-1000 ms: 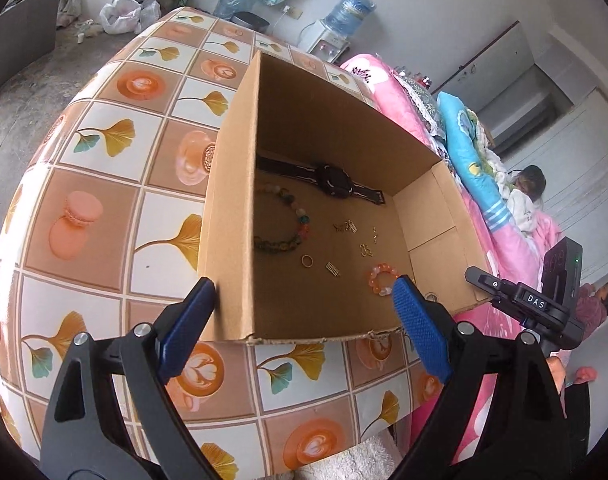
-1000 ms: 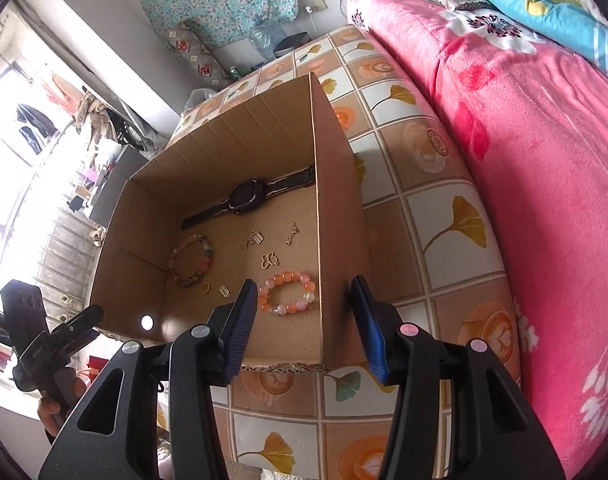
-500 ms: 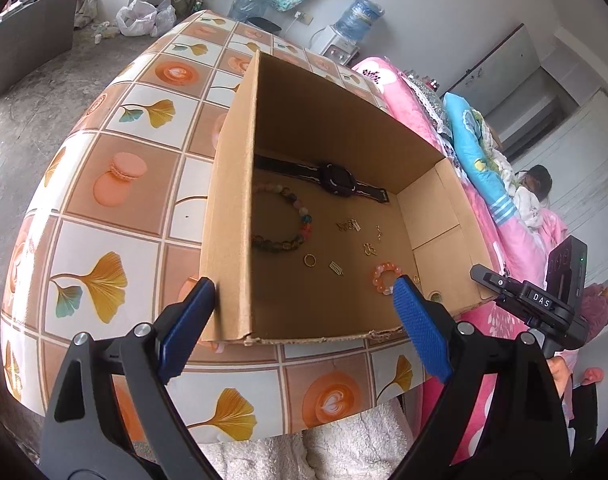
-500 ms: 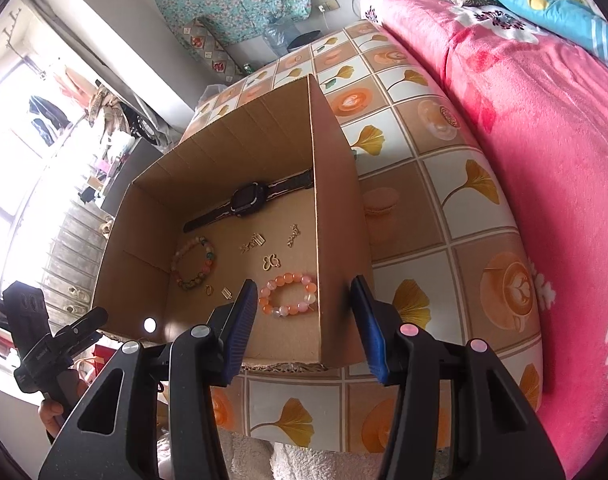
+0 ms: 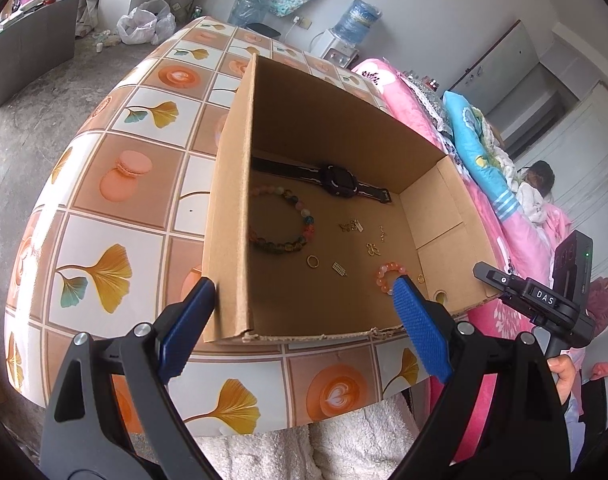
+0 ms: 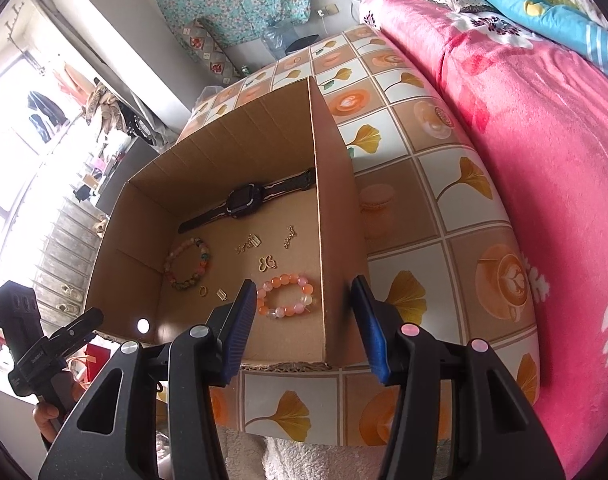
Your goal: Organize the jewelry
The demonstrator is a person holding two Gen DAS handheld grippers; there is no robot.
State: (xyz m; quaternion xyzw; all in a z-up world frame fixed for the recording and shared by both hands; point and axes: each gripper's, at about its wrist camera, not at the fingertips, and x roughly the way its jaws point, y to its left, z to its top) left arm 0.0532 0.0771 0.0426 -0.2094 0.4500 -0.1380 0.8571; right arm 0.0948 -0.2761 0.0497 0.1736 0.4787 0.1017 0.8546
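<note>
An open cardboard box (image 5: 228, 216) (image 6: 336, 216) stands on the tiled table. Inside lie a black watch (image 5: 338, 180) (image 6: 244, 202), a multicolour bead bracelet (image 5: 300, 232) (image 6: 188, 266), an orange bead bracelet (image 5: 386, 276) (image 6: 286, 296), a gold ring (image 5: 312, 261) (image 6: 203, 290) and several small gold charms (image 5: 352, 226) (image 6: 267, 263). My left gripper (image 5: 304, 328) is open and empty, held in front of the box's near edge. My right gripper (image 6: 304, 324) is open and empty, its fingers astride the box's right wall line, short of it.
The table (image 5: 116, 184) has a tile-pattern cloth and ends just before the grippers. A pink bed (image 6: 544, 140) runs along the right side. A white towel (image 5: 324, 448) lies below the table edge. A water dispenser (image 5: 344, 36) stands at the back.
Both grippers have pulled back and up from the box; more of the table's near edge and the towel show. Jewelry has not moved.
</note>
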